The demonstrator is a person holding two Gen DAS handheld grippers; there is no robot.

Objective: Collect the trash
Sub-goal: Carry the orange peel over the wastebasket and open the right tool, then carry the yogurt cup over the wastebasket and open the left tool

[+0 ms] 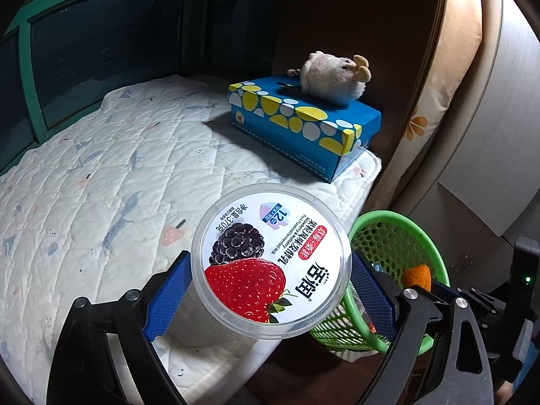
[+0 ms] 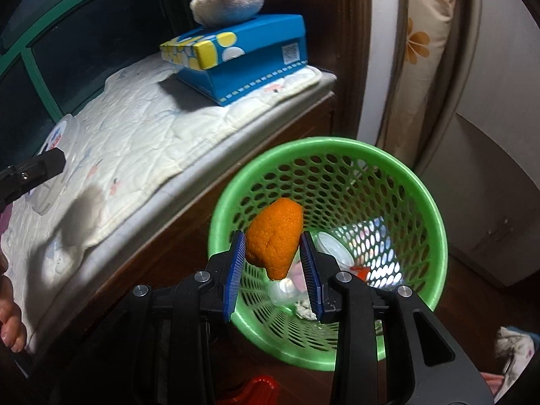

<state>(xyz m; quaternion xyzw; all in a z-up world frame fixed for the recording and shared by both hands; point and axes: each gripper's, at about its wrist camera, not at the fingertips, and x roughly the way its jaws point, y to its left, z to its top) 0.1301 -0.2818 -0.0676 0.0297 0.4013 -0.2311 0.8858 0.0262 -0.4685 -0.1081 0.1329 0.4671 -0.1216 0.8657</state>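
Observation:
My left gripper [image 1: 270, 266] is shut on a round clear yogurt tub [image 1: 271, 258] with a strawberry and mulberry lid, held above the bed's edge. My right gripper [image 2: 273, 246] is shut on an orange peel [image 2: 275, 238] and holds it over the mouth of a green mesh wastebasket [image 2: 418, 189]. The basket holds several pieces of trash [image 2: 332, 253]. In the left wrist view the basket [image 1: 428, 246] stands on the floor to the right of the tub, with the peel [image 1: 417, 276] over it. The tub also shows at the left edge of the right wrist view [image 2: 64, 135].
A quilted white mattress pad [image 1: 101, 175] covers the bed. A blue tissue box [image 1: 303, 118] with a plush toy [image 1: 332, 76] on top sits at its far corner. A green-framed window [image 1: 27, 67] lies behind. A wooden bed side [image 2: 189, 236] borders the basket. A red object [image 2: 260, 388] lies on the floor.

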